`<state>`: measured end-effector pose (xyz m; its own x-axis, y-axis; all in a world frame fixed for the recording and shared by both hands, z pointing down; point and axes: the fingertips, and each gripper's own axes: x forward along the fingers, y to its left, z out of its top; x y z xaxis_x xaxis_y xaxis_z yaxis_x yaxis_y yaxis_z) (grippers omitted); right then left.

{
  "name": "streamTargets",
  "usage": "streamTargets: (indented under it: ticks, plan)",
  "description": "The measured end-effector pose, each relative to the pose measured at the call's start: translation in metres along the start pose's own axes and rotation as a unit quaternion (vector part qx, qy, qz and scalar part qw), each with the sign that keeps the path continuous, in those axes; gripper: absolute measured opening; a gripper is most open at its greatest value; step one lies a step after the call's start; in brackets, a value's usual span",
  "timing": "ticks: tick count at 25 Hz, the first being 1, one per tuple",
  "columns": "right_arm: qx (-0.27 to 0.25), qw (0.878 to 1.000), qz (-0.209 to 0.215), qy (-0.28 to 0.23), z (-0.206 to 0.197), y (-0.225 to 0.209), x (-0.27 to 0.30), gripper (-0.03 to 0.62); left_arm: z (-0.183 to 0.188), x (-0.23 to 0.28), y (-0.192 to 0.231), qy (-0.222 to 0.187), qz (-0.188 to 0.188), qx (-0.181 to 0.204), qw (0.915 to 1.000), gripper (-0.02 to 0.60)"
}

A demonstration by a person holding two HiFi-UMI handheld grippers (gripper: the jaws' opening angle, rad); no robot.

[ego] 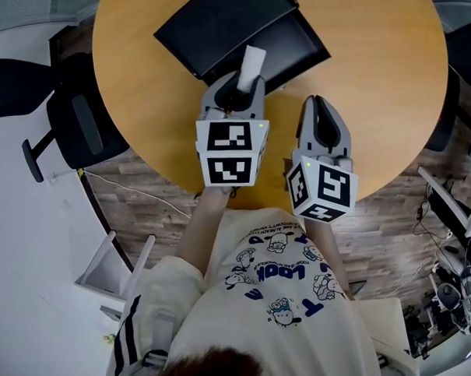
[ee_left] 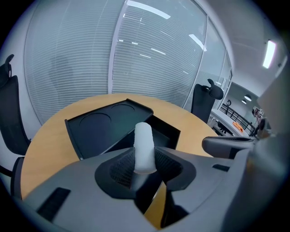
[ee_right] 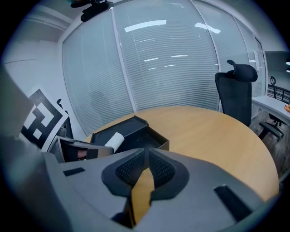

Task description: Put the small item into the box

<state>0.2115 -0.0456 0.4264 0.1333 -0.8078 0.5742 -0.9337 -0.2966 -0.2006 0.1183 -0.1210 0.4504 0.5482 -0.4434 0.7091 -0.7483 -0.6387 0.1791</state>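
Right now the left gripper [ego: 243, 85] is clamping the small white cylinder [ego: 253, 66] between its pads. The cylinder's lower end is disappearing into the jaws, leaving only the rounded top sticking out. It is hanging at the near edge of the open black box [ego: 295, 44]. The box's inside is showing too dark to read, and in the head view the gripper is covering its near corner. The lid [ego: 220, 24] is lying against the box. The right gripper [ego: 319, 113] is hovering over the table [ego: 379, 83], jaws pressing together on nothing.
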Motion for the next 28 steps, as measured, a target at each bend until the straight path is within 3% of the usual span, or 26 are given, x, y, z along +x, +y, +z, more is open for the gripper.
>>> streamTargets:
  ticks: [15, 28]
  plan:
    - [0.018, 1.000, -0.013, 0.019, -0.013, -0.013, 0.011, 0.046, -0.009, 0.023, -0.005, 0.040, -0.004, 0.014, 0.9991, 0.140]
    - [0.025, 0.999, -0.018, 0.029, -0.020, -0.017, 0.016, 0.046, -0.012, 0.029, -0.004, 0.052, 0.025, 0.021, 0.9981, 0.149]
